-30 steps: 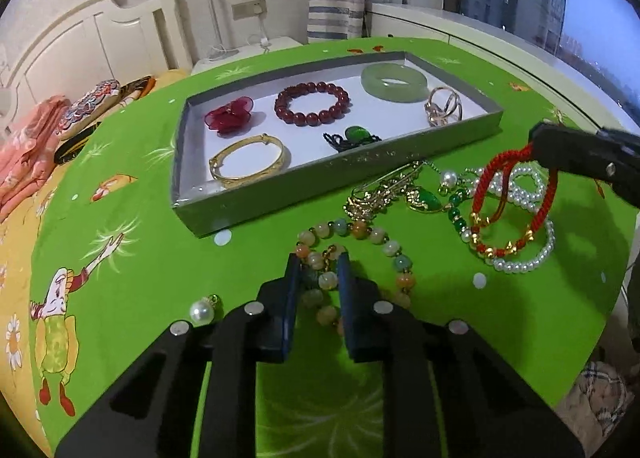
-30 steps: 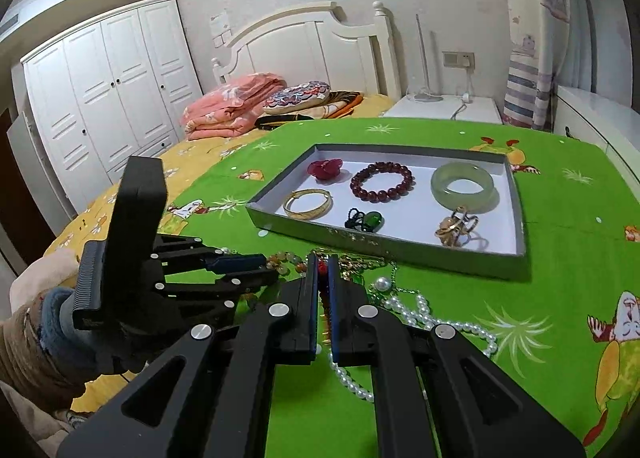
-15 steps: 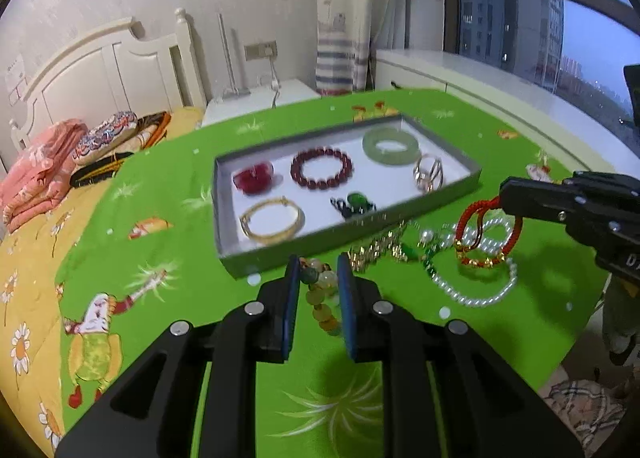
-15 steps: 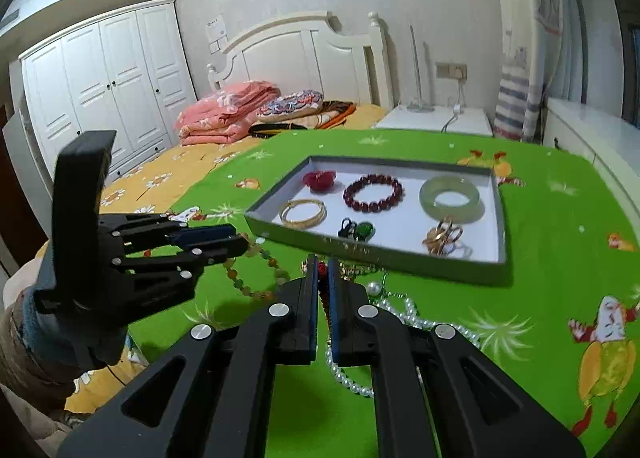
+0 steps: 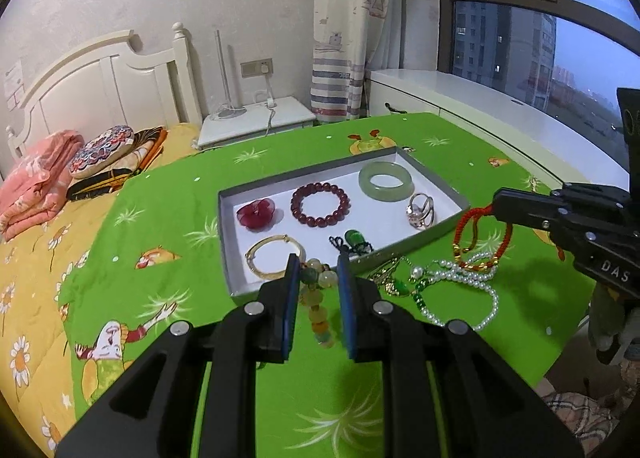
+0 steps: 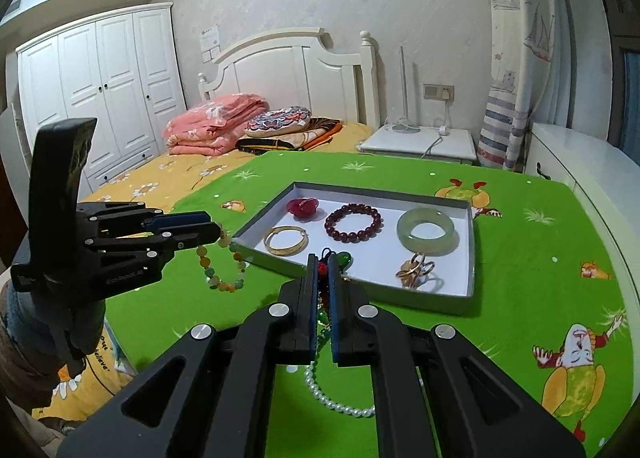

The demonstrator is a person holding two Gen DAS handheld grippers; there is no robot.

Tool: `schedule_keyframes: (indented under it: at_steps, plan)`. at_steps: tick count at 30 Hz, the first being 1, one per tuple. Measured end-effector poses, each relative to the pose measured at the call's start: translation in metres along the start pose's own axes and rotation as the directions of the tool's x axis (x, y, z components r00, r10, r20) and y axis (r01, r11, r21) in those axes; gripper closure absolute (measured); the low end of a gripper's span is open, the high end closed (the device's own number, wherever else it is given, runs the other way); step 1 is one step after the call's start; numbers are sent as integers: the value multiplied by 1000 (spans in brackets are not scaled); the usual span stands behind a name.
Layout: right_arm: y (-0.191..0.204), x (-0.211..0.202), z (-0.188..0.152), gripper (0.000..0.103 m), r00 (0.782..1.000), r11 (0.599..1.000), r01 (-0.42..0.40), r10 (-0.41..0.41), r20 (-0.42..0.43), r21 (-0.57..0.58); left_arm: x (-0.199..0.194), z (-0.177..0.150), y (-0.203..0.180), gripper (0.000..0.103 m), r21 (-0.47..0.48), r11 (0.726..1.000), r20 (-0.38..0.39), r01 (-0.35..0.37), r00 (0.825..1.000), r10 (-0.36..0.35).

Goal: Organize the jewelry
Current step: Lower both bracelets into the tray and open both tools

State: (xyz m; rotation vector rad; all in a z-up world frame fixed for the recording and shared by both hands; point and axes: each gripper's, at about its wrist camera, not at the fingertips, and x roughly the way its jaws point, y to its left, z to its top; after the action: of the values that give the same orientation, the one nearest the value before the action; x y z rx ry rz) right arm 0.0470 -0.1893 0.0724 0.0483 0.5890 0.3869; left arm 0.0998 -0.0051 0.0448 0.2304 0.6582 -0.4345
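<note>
Bedroom; green cartoon-print tablecloth (image 5: 168, 217) carries a shallow white-lined tray (image 5: 440, 232) already holding a jade bangle (image 5: 385, 182), dark red bead bracelet (image 5: 320, 204), gold bangle (image 5: 274, 262), red flower piece (image 5: 256, 214), ring (image 5: 420, 209) and green pendant (image 5: 352, 240), spaced apart, probably so nothing tangles. Left gripper (image 5: 318, 278) is clamped on a multicolour bead bracelet (image 6: 222, 262) that hangs clear of the cloth; right gripper (image 6: 322, 270) is clenched on a red cord bracelet (image 5: 480, 242), dangling. Pearl strand (image 5: 472, 294) and tangled pieces lie just beside the tray's near wall, not yet sorted.
</note>
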Motion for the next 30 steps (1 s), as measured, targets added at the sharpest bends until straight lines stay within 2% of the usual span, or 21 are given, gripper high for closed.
schedule_keyframes:
  at_steps: [5,11,17,20,23,24,26,27,28,30]
  plan:
    - [-6,14,16,97,1000,1000,21,-21,1,-13,14,17,-4,84,25,1000,-8,14,1000,-14]
    - [-21,47,32,97,999,999,38,-38,-25,12,45,43,0,84,1,999,-28,54,998,-54]
    - [-32,86,42,97,998,999,8,-4,-70,53,73,66,-1,84,6,998,-36,65,997,-64]
    - [-38,104,47,97,995,995,-44,52,-88,94,82,73,0,84,5,997,-33,71,997,-71]
    - [-46,125,48,95,992,996,34,-24,-121,84,104,76,5,83,12,1000,-56,14,998,-14]
    - [-50,132,46,95,988,994,75,-63,-139,79,110,75,9,82,11,1000,-65,-6,998,7]
    - [-57,138,42,95,983,991,95,-78,-164,97,121,71,18,66,-1,999,-94,-49,994,49]
    - [-61,138,39,95,982,989,101,-82,-168,108,124,68,22,64,-8,998,-96,-59,994,58]
    - [-63,137,37,91,982,989,106,-88,-166,107,126,65,27,59,-16,997,-100,-69,993,67]
    - [-66,133,31,72,983,987,117,-99,-157,108,128,61,34,53,-27,996,-104,-89,991,86]
